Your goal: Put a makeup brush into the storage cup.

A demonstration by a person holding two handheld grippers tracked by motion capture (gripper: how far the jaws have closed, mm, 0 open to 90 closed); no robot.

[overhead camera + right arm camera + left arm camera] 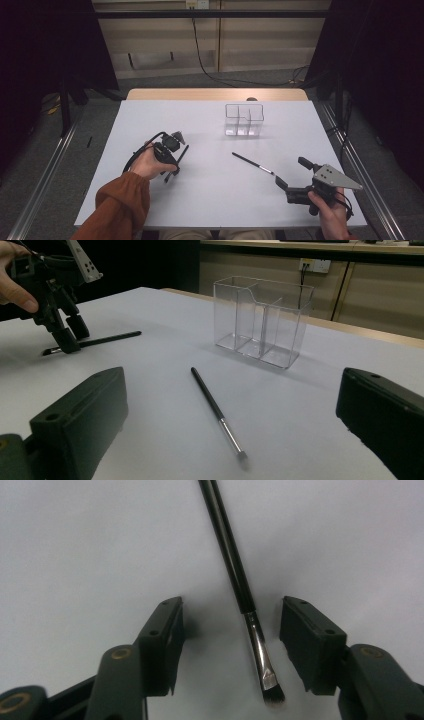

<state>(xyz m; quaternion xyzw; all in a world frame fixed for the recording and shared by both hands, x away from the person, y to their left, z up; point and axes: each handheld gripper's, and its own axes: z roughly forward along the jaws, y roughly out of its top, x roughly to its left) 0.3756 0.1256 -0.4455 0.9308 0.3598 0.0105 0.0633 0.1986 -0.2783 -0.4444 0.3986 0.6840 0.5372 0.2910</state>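
At the left of the high view, the left gripper (172, 165) points down over a thin black brush (183, 152) lying flat on the white table (150, 200). In the left gripper view the brush (235, 575) lies between the two jaws, a bit nearer the right one, and neither pad touches it, so the jaws are about half open and hold nothing. I think the brush could go wrong in two ways: it is so thin and low that the jaws might close above it and miss, or one jaw might reach it first, so that it rolls away. In the middle, nearer the top, stands a clear box (243, 120) with little rooms inside. Below it lies a second brush (252, 163), well apart from the first. At the lower right the right gripper (291, 175) sits with its jaws wide open, holding nothing, aimed toward that second brush (217, 412). Counting: two brushes, one clear box, two grippers.
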